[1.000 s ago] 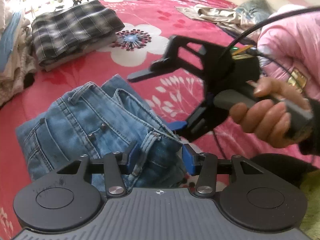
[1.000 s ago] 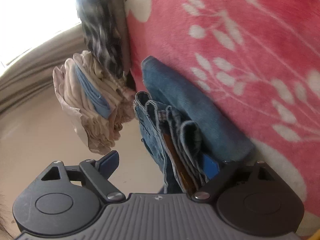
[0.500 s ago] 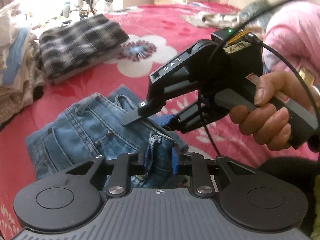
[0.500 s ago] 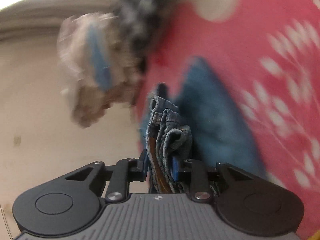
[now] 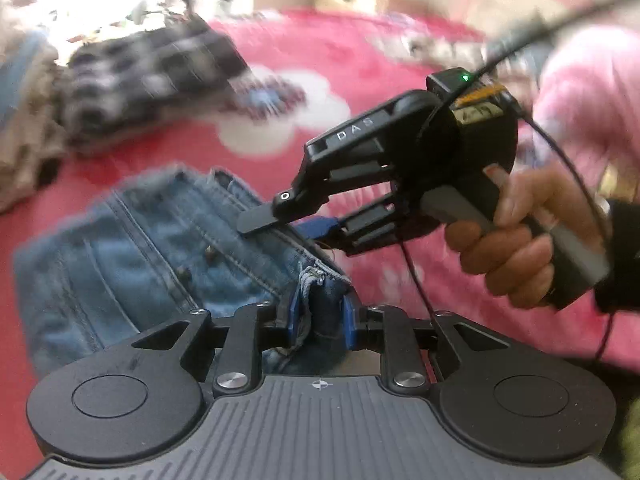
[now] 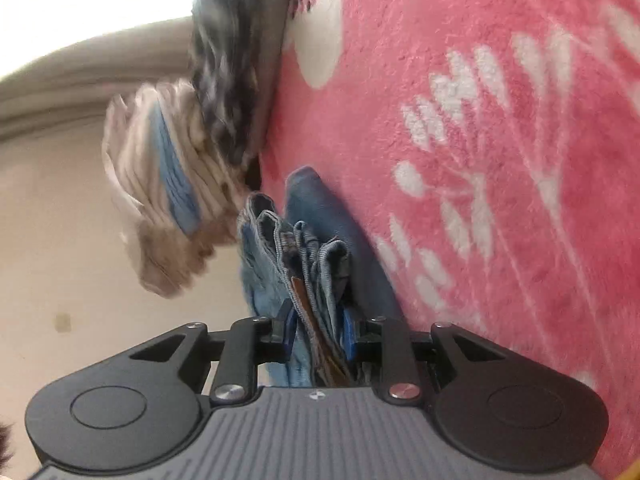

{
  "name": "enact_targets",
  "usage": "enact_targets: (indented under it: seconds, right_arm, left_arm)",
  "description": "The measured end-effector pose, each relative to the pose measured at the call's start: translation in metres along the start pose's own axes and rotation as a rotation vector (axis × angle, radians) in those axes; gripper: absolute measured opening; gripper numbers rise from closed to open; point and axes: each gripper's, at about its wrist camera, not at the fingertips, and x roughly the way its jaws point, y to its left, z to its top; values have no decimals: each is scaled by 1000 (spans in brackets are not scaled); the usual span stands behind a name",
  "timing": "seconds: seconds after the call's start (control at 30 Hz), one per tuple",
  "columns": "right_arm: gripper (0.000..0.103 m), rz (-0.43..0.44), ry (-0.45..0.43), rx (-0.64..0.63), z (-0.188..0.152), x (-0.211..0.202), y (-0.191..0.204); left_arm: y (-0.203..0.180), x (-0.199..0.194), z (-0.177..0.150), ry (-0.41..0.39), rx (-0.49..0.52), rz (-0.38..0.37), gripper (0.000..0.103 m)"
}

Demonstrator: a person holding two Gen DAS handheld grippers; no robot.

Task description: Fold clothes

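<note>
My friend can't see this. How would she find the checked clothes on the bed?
Start at the big pink flowered blanket. Beyond the jeans lies a folded dark pile, the checked clothes, next to the white flower. Their black-and-white plaid sets them apart from the blue denim and the pale heap beside them.

Pink floral bed [image 5: 360,52] bears jeans [image 5: 132,248] and plaid clothes [image 5: 148,80]

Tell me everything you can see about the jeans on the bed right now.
The jeans are faded blue denim with pale seams, rivets and a frayed edge, folded into a thick bundle on the pink floral blanket. The left gripper and right gripper each have jaws clamped on bunched layers along one edge. The rest lies flat.
</note>
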Motion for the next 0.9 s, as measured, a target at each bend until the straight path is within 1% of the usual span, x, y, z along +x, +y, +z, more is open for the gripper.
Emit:
enact_targets:
  seconds: [0.07,0.1,0.17,0.2,0.23,0.27,0.33,0.37,0.47,0.53,0.6,0.67,0.73,0.83,0.9]
  right_arm:
    - [28,6,-9,-53,-3,1,9]
    - [28,-2,-6,-51,-1,4,6]
    - [28,-44,-2,-52,2,4,-2]
    - [31,-52,5,-50,4,3,-3]
    - [38,-65,12,-53,5,1,0]
    - [42,-83,12,-83,5,-5,8]
    - [61,-133,-19,-185,2,-12,31]
    - [62,-165,-44,-256,0,-17,47]
    - [62,-216,-95,-426,-5,-19,87]
    - [62,-228,-94,-515,-5,-11,108]
    - [62,-258,-71,-594,0,7,120]
    - [63,-278,-44,-615,14,31,123]
    - [70,-291,16,-588,32,57,118]
    - [75,-317,130,-553,57,93,107]
    - [75,-299,210,-504,70,113,99]
  left_arm:
    - [-4,-5,3,-13,44,2,21]
    - [-3,-9,6,-21,51,-2,21]
    - [2,-15,6,-16,45,-17,21]
    - [4,-13,3,-3,47,-23,21]
    - [5,-9,0,18,58,-27,21]
    - [3,-5,-2,34,71,-28,23]
    - [0,-4,-3,31,80,-28,24]
    - [1,-5,-2,30,69,-34,27]
    - [9,-17,-1,21,3,-65,38]
    - [14,-28,-1,20,-39,-87,41]
    - [21,-38,-3,20,-88,-110,42]
    - [31,-45,-7,20,-135,-103,42]
    - [40,-47,-13,23,-171,-63,42]
    - [54,-41,-24,43,-220,-6,41]
    - [61,-38,-32,60,-240,5,41]
